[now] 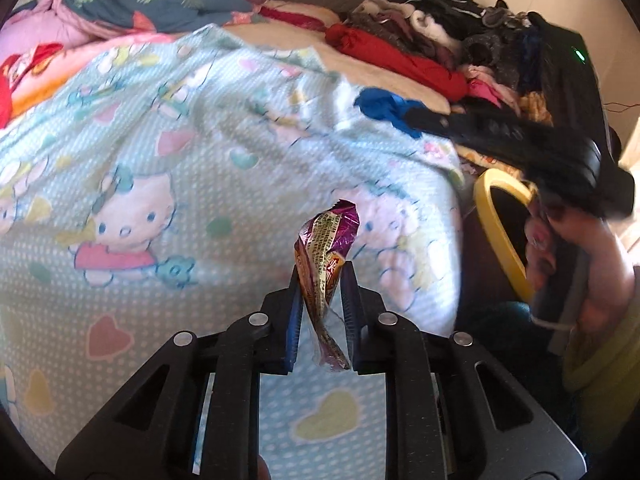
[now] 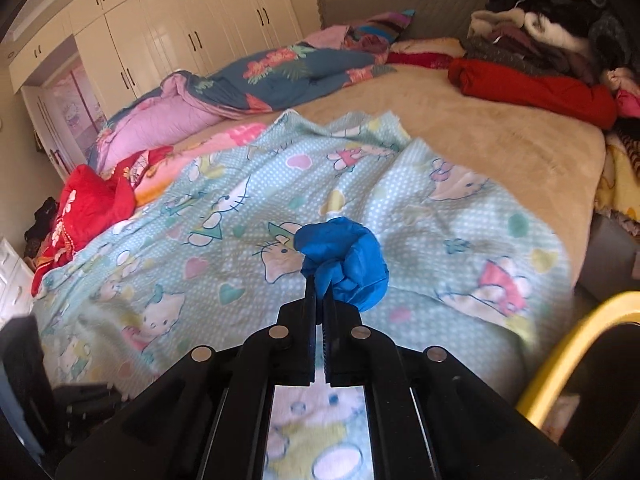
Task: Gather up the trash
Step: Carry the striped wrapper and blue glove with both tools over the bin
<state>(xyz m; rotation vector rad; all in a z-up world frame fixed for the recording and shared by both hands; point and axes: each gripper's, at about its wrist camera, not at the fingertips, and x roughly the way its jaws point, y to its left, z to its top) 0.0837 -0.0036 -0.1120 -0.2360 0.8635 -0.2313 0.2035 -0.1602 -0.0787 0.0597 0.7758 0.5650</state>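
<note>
My left gripper [image 1: 321, 270] is shut on a purple and orange snack wrapper [image 1: 325, 252] and holds it above the light-blue Hello Kitty blanket [image 1: 168, 184]. My right gripper [image 2: 319, 280] is shut on a crumpled blue glove [image 2: 344, 258] above the same blanket [image 2: 240, 240]. In the left wrist view the right gripper [image 1: 404, 114] shows at the right with the blue glove [image 1: 384, 108] at its tip. A yellow-rimmed bin [image 1: 496, 228] stands off the bed's right side; its rim also shows in the right wrist view [image 2: 568, 356].
A pile of clothes [image 2: 552, 40] with a red garment [image 2: 532, 88] lies at the bed's far right. A flowered quilt [image 2: 256, 76] and a red cloth [image 2: 92, 200] lie at the left. White wardrobes [image 2: 168, 28] stand behind.
</note>
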